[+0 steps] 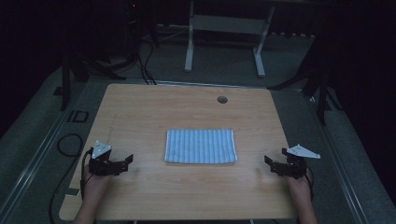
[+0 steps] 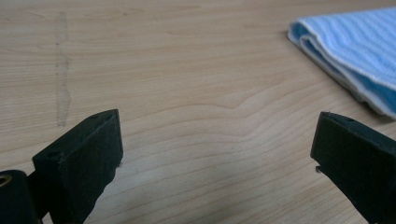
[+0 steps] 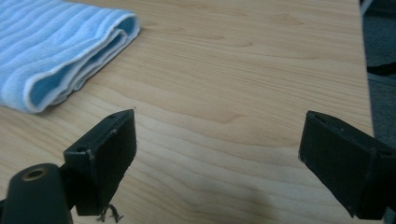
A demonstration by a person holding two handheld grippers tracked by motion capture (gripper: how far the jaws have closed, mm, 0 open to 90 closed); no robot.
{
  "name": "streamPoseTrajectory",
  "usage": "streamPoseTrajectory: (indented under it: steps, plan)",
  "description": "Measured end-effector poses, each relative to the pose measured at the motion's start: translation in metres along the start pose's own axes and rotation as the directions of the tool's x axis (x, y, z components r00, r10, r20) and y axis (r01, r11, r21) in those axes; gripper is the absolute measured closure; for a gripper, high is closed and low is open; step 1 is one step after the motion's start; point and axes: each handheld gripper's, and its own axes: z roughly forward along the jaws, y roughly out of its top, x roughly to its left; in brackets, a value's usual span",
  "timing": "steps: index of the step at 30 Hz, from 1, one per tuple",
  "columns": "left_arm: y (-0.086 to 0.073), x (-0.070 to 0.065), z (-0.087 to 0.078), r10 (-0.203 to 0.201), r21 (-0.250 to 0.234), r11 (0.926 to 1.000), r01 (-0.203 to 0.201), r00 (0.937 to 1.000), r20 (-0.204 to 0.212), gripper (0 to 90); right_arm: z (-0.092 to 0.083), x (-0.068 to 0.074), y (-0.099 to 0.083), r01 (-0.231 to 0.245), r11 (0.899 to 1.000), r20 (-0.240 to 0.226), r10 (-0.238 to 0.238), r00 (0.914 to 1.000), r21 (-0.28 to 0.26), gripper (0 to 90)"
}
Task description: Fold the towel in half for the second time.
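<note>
Folded blue striped cloth [image 1: 201, 146] on light wooden surface [image 1: 140, 112].
Left hand-held gripper [image 1: 127, 162] and right hand-held gripper [image 1: 271, 162] flank it, both wide, empty.

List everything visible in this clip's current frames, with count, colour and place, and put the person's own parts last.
Folded striped cloth towel: one, light blue and white, lying flat at the table's centre, untouched.
Wooden table: one, light wood grain, with a round cable hole near its far edge.
White metal frame legs: two, on the dark floor beyond the table.
Black cables: several, on the floor left of and behind the table.
Left hand-held gripper: one, black, near edge left of the towel, jaws open, empty.
Right hand-held gripper: one, black, near edge right of the towel, jaws open, empty.
Hands: two, holding the grippers from the bottom edge.
</note>
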Motion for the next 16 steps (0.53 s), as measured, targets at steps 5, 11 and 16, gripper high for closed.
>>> streamPoseTrajectory:
  steps: [5,11,16]
  plan:
    - [-0.0035,0.0027,0.0019,-0.014,0.013,0.9998,0.014,0.9999,-0.004,2.2,0.0002,-0.0018,-0.0006,-0.016,1.0,0.017,0.016,0.9997,0.002,10.8]
    - [-0.0041,0.0014,0.0027,-0.013,0.01,0.9999,0.013,0.9999,-0.004,2.2,0.0003,-0.0042,-0.0011,-0.034,0.999,0.039,0.034,0.9987,-0.001,10.8]
    - [-0.0046,0.0014,0.0023,-0.01,0.013,0.9999,0.01,1.0,-0.001,2.2,0.0006,-0.0042,-0.0011,-0.036,0.999,0.04,0.036,0.9985,0.004,10.8]
